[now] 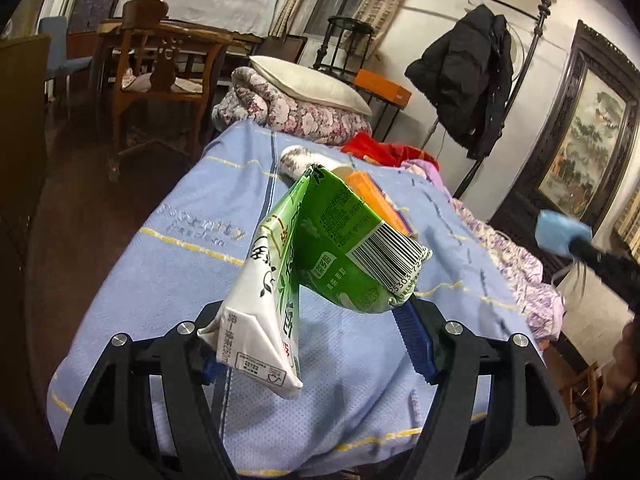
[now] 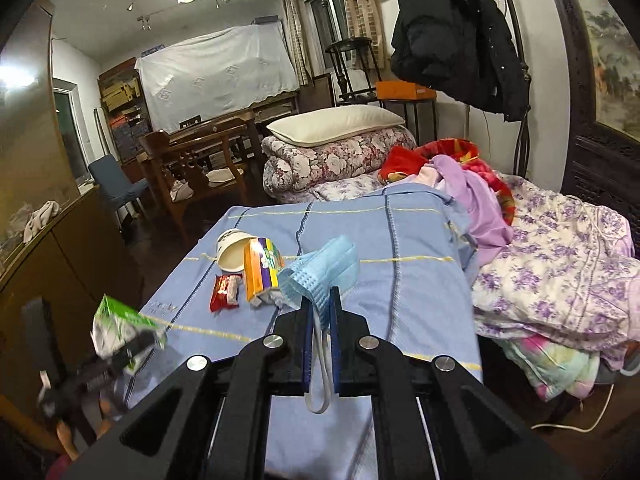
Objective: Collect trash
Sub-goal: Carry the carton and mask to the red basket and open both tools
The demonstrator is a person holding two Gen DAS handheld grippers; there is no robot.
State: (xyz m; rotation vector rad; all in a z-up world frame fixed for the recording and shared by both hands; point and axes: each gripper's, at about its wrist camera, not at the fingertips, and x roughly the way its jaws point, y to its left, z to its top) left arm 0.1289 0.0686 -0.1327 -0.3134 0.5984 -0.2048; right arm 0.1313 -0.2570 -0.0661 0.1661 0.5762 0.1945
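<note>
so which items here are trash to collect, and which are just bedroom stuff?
Trash:
green carton, in left gripper
blue face mask, in right gripper
paper cup
orange pack
red wrapper

Not trash:
pillow
floral quilt
black jacket
wooden chair

Showing on the blue sheet: 1 white paper cup [image 2: 231,251], 1 orange tissue pack [image 2: 262,270], 1 red snack wrapper [image 2: 225,291]. Off it: 1 crushed green-white drink carton [image 1: 320,256], 1 pale blue face mask [image 2: 320,272]. 5 pcs total.
</note>
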